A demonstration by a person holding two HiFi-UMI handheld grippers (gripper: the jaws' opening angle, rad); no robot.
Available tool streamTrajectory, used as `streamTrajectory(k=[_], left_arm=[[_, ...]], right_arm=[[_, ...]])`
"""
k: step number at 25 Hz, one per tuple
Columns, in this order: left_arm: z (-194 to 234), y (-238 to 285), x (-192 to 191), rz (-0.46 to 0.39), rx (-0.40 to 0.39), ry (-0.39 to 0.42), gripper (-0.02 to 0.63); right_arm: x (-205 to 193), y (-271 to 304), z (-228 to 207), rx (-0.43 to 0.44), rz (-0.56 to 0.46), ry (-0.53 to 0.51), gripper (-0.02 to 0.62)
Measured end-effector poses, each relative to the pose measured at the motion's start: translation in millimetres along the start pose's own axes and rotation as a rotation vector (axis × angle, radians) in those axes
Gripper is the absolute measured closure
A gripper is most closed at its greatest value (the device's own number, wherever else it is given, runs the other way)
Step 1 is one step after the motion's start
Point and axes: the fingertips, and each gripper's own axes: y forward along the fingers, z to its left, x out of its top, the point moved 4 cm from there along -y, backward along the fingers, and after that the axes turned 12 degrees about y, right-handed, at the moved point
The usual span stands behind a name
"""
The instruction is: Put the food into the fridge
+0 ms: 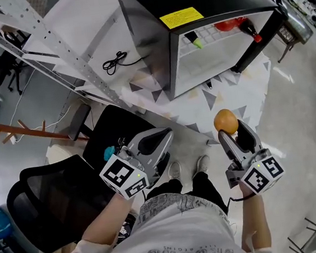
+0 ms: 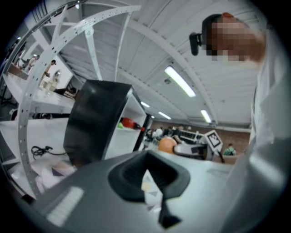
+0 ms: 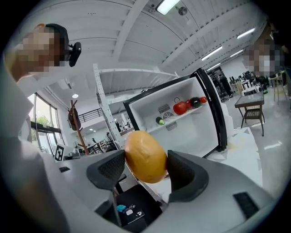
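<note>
I'm pinching the orange fruit (image 3: 145,156) between the right gripper (image 1: 232,130) jaws, in the air short of the open fridge (image 1: 153,33) on the worktop (image 1: 239,94). The opening is lying straight ahead of those jaws. The left gripper (image 1: 162,139) is hanging off to the side, jaws pressed together and empty, so right is nearer.
</note>
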Motion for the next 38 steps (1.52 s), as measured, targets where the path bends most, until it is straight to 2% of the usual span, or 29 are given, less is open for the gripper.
streamTrajectory(k=[7, 16, 29, 38], left_arm=[[-0.5, 10.9, -2.4, 0.021, 0.031, 0.026, 0.598], [4.8, 42.9, -5.8, 0.065, 0.096, 0.063, 0.598], [5.4, 99.2, -11.9, 0.103, 0.277, 0.045, 0.598], [5.3, 117.8, -20.8, 0.109, 0.386, 0.025, 0.598]], right_arm=[[11.3, 16.7, -17.6, 0.023, 0.013, -0.018, 0.318], [32.4, 43.9, -61.0, 0.058, 0.067, -0.042, 0.318], [70.2, 103.4, -136.0, 0.162, 0.204, -0.143, 0.318], [74.2, 145.3, -164.5, 0.225, 0.283, -0.195, 0.318]])
